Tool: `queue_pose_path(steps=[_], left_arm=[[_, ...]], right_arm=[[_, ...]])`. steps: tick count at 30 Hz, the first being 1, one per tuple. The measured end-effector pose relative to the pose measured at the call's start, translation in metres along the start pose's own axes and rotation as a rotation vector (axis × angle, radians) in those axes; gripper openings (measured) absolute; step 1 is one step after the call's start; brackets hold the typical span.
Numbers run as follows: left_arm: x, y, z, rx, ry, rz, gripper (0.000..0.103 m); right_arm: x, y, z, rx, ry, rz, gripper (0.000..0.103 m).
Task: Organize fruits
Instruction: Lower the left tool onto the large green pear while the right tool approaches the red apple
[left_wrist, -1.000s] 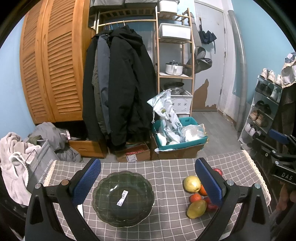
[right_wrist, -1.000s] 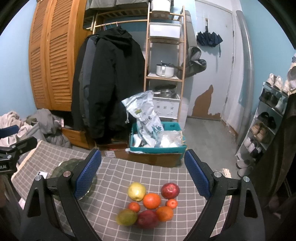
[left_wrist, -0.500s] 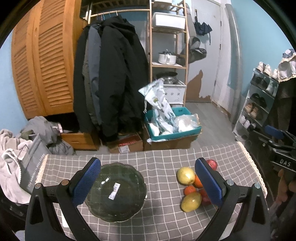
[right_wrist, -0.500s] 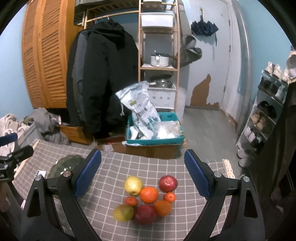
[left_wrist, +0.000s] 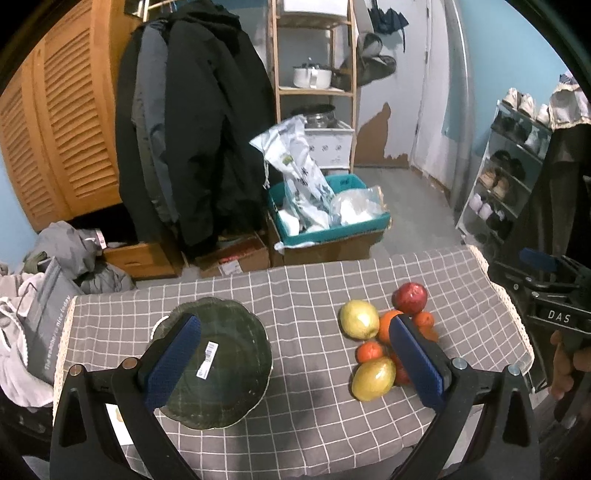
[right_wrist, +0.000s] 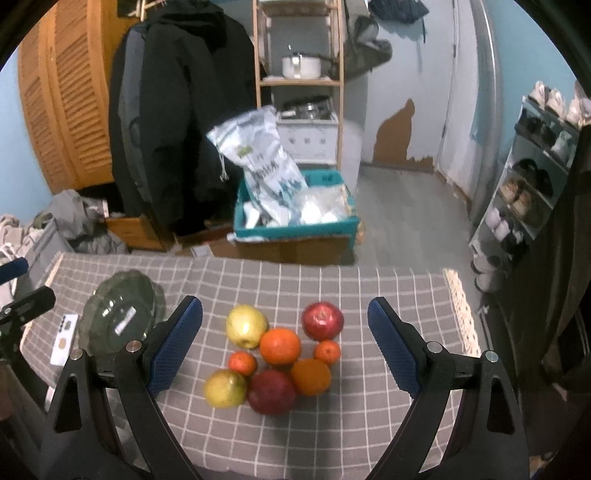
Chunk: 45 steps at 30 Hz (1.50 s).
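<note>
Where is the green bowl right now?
In the left wrist view, the green bowl sits on the checked tablecloth, left of the fruit pile, with a white card beside it.

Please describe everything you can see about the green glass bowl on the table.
The bowl is dark green, looks like glass, and has a wavy rim. It stands upright and empty on the checked tablecloth, left of the fruit pile and apart from it. A white barcode sticker lies inside. Nothing grips it.

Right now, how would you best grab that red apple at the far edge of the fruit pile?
Grip the red apple across its round middle, coming from above with the open right tool. Its far and right sides are clear; oranges crowd its near side.
</note>
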<state>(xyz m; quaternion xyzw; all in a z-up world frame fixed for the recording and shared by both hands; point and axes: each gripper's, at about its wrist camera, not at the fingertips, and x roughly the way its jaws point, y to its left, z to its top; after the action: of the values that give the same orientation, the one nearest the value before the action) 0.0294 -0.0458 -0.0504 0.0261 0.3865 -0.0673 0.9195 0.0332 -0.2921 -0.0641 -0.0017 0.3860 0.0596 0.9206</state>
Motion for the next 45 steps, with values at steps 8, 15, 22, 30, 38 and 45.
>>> queue_pose_path(steps=[8,15,22,30,38,45], left_arm=[[0.015,-0.014,-0.002,0.031,0.047,-0.029,0.102],[0.041,-0.028,-0.014,0.052,0.111,-0.045,0.102],[0.073,-0.041,-0.031,0.06,0.167,-0.08,0.102],[0.112,-0.057,-0.057,0.105,0.25,-0.117,0.102],[0.148,-0.069,-0.077,0.118,0.343,-0.151,0.102],[0.171,-0.081,-0.087,0.118,0.4,-0.183,0.102]], right_arm=[[0.023,-0.02,-0.019,0.019,0.101,-0.023,0.09],[0.043,-0.032,-0.034,0.034,0.175,-0.04,0.09],[0.061,-0.042,-0.05,0.058,0.229,-0.048,0.09],[0.092,-0.055,-0.073,0.081,0.335,-0.063,0.09],[0.111,-0.065,-0.092,0.101,0.397,-0.061,0.09],[0.123,-0.063,-0.104,0.083,0.439,-0.058,0.09]])
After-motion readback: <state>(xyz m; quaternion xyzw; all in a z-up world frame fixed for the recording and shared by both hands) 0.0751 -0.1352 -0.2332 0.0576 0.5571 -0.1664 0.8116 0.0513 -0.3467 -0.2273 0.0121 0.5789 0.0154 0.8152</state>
